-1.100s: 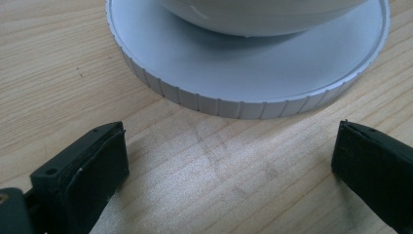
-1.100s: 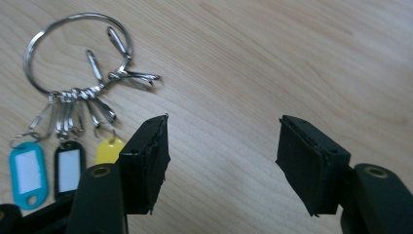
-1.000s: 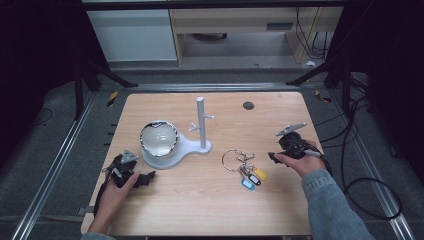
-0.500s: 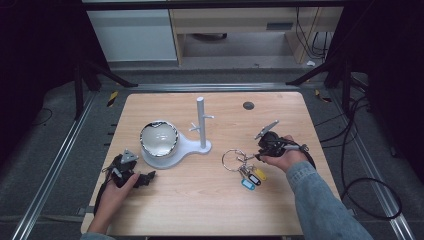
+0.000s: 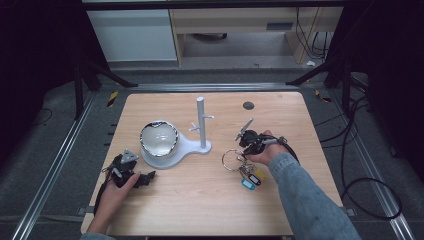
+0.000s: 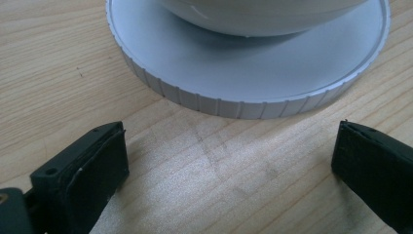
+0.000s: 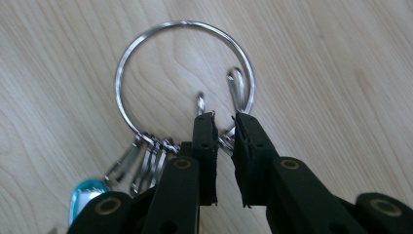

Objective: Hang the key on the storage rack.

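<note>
Your right gripper, jaws just closing, pinches the key ring right of the stand; your left gripper gapes wide.

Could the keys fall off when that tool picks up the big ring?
Maybe. The right tool has just been closing on the thin key ring near its lower edge, so the wire could slip out of the narrow pinch. The keys and tags hang to one side and might swing and tug it loose. The peg stand is close by, so a swinging ring could bump it.
</note>
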Tool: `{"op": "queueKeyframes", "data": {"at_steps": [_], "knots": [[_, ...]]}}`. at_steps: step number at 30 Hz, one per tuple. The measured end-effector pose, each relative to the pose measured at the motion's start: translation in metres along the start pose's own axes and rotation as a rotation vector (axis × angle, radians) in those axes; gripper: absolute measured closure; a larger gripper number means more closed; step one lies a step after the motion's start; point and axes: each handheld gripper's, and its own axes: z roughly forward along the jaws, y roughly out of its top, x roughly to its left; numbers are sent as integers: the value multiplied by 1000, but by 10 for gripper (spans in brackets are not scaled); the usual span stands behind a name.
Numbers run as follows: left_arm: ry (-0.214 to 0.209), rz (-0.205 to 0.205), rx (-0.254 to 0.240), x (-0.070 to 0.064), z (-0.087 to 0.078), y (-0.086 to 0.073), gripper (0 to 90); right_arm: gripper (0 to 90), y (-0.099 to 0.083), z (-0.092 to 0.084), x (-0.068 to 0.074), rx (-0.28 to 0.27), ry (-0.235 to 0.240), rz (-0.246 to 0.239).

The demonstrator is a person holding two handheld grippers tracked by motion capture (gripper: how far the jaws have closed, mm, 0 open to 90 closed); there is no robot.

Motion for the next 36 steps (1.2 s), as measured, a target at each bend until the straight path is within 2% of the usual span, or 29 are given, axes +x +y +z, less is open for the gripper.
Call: {"op": "queueKeyframes", "data": {"at_steps": [2, 9, 15, 18, 20, 30, 36], "knots": [[0, 1, 0, 0, 0, 0, 0, 764, 10, 7, 5, 22, -8, -26], [0, 0, 0, 0, 0, 0, 0, 745, 16, 19, 7, 53, 12, -29], [0, 0, 0, 0, 0, 0, 0, 769, 18, 27, 7, 93, 19, -28], [0, 0, 0, 0, 0, 0, 0, 820, 18, 30, 7, 100, 18, -32], [0, 0, 0, 0, 0, 0, 0, 881, 18, 28, 7, 76, 26, -26], [-1, 1, 0, 0, 0, 0, 0, 886, 13, 9, 0, 28, 22, 14], [0, 1, 0, 0, 0, 0, 0, 886, 0, -10, -10, -16, 4, 55]]}}
